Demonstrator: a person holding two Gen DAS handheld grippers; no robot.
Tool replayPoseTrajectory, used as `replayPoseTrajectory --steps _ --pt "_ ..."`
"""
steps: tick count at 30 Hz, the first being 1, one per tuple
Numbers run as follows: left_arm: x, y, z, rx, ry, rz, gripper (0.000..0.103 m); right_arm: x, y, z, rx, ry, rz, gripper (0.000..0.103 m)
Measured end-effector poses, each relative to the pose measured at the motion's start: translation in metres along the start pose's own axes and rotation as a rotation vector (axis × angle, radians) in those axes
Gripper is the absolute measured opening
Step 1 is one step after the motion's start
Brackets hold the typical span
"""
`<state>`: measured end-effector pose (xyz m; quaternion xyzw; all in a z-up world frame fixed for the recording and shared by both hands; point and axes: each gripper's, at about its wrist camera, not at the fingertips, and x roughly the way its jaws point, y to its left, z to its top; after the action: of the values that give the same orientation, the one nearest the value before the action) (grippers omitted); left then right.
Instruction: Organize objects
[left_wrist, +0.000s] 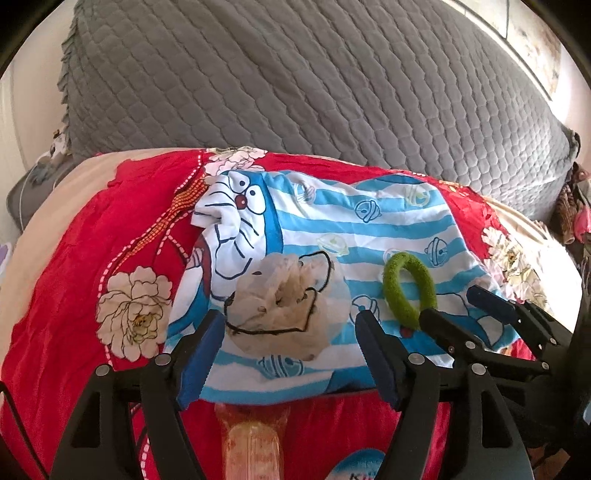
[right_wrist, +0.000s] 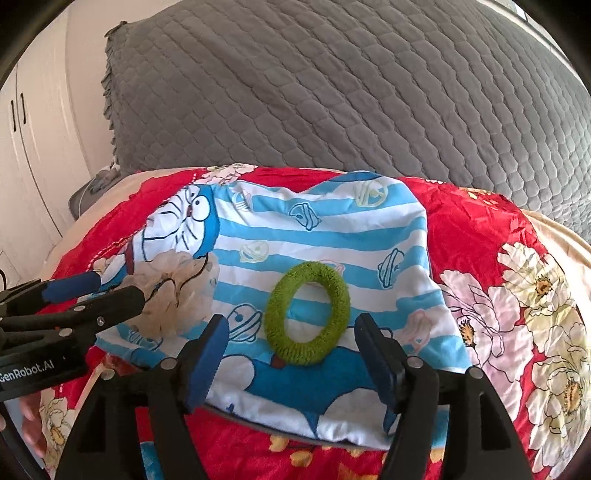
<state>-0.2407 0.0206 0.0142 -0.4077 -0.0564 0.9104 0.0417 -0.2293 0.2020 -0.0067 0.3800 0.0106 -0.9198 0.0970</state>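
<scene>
Grey quilted cover (left_wrist: 295, 92) filling everything far beyond both tongs, ruffled along its left edge. Closer in, red floral quilt (left_wrist: 66, 295) spread under both tools, cream flowers printed either side. On top of that, blue-and-white striped cartoon cloth (right_wrist: 332, 229), lying flat dead ahead of both tongs, its near hem just in front of the right tongs' tips.

Left tongs (left_wrist: 290, 354) wide open, blue-padded fingers (left_wrist: 201, 358) spread to either side of a cream mesh pouf (left_wrist: 280, 306). Pouf sitting on the cloth right between those fingers, black cord looped round it; touching a pad or not, cannot tell. In the right view, same left tongs (right_wrist: 114, 290) reaching in from the left, tips right at the pouf (right_wrist: 177, 295).

Right tongs (right_wrist: 291, 365) wide open too, gripping nothing. Green fuzzy ring (right_wrist: 308, 314) lying flat on the cloth just ahead of the gap between the fingers, centred, apart from both pads. From the left view, ring (left_wrist: 408, 291) off to the right of the left tongs, with the right tongs (left_wrist: 469, 306) coming in from the right, tips just beside it.

Orange translucent item (left_wrist: 253, 443) below the left tongs, on the red quilt, near edge of frame, too blurred to name. White cupboard doors (right_wrist: 22, 155) far left of the right tongs.
</scene>
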Motion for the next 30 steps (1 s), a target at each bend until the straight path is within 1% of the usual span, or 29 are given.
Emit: replayPoseTrajectory --steps 5,9,15,21,23,25,30 --pt "-0.01 0.0 -0.002 -0.008 -0.012 -0.019 0.075 -0.008 0.0 -0.002 -0.004 0.029 -0.008 0.072" --pt "-0.021 -0.001 -0.007 -0.018 -0.018 -0.033 0.075 -0.018 -0.006 -0.002 0.003 0.062 -0.035 0.072" --pt "-0.045 0.0 -0.01 -0.015 -0.031 -0.028 0.075 -0.045 -0.006 0.001 0.007 0.084 -0.033 0.072" --pt "-0.07 -0.008 -0.019 0.022 -0.029 -0.023 0.076 -0.08 0.006 0.003 -0.019 0.074 -0.046 0.072" --pt "-0.078 -0.011 -0.021 0.027 -0.033 -0.026 0.077 -0.093 0.008 0.001 -0.021 0.067 -0.047 0.072" --pt "-0.087 -0.014 -0.024 0.035 -0.033 -0.03 0.077 -0.104 0.01 -0.003 -0.023 0.078 -0.043 0.073" --pt "-0.108 -0.021 -0.032 0.064 -0.049 -0.018 0.078 -0.126 0.017 -0.008 -0.026 0.065 -0.047 0.074"
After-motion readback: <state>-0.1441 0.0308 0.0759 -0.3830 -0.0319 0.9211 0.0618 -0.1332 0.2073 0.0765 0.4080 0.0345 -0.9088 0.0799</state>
